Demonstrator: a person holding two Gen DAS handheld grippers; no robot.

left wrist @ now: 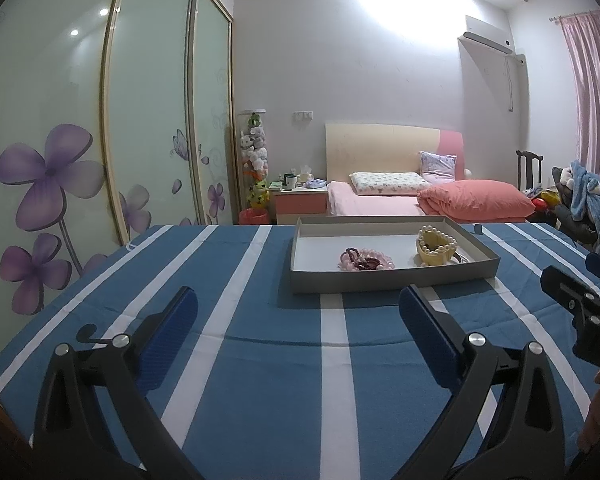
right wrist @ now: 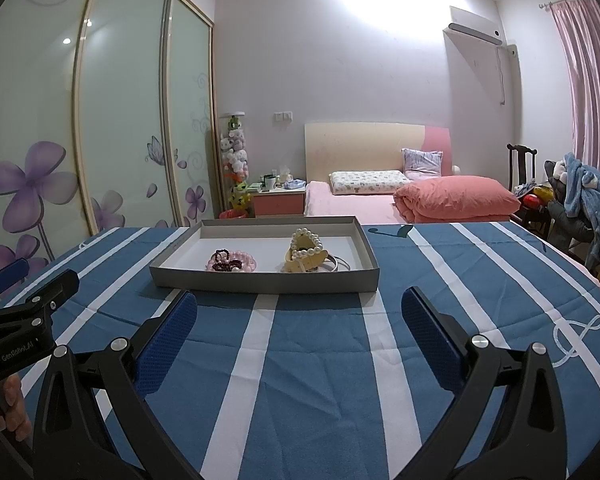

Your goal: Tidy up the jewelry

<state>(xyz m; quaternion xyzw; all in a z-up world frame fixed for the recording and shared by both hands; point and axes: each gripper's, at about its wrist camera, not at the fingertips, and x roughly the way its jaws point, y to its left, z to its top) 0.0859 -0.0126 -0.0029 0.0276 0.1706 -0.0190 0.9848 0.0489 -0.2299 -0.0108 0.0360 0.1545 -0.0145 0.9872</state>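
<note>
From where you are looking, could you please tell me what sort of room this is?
It looks like a home bedroom. A bed with pillows and a pink quilt stands against the far wall, beside sliding wardrobe doors printed with purple flowers. The jewelry tray rests on a striped cloth.

We count one grey tray (right wrist: 260, 280), one pearl strand (right wrist: 306, 245), one cream holder (right wrist: 300, 264), one pink bracelet (right wrist: 244, 259), two grippers and three pillows.

Blue-and-white striped tablecloth (right wrist: 308, 360), grey tray (right wrist: 260, 280) directly on it, perhaps cardboard
</note>
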